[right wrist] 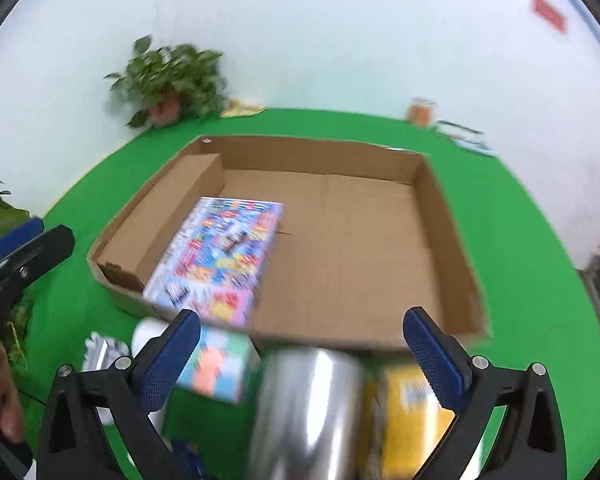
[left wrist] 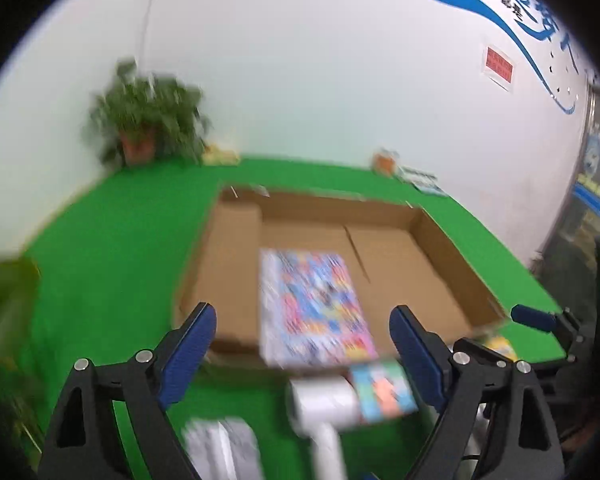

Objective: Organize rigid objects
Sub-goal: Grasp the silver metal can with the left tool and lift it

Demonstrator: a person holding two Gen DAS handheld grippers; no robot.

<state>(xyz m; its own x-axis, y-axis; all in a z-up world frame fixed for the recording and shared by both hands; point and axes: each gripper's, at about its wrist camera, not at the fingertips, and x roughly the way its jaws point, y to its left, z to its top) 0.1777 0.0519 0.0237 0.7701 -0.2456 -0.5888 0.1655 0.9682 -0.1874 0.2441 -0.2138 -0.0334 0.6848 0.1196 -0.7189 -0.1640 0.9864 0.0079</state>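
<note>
A shallow open cardboard box (left wrist: 440,252) (right wrist: 452,248) lies on the green table. A colourful flat box (left wrist: 312,304) (right wrist: 220,256) lies inside it at the near left. My left gripper (left wrist: 302,332) is open and empty, above a white cylinder with a handle (left wrist: 324,404) and a small teal and orange box (left wrist: 384,388). My right gripper (right wrist: 300,344) is open and empty, above a shiny metal can (right wrist: 308,412), with a yellow box (right wrist: 408,416) to its right and the teal box (right wrist: 216,364) to its left. All views are motion-blurred.
A potted plant (left wrist: 144,120) (right wrist: 172,80) stands at the back left by the wall. Small items (left wrist: 412,172) (right wrist: 444,120) sit at the back right. A silvery packet (left wrist: 224,448) (right wrist: 104,352) lies near the front. Another leafy plant (right wrist: 0,216) is at the left.
</note>
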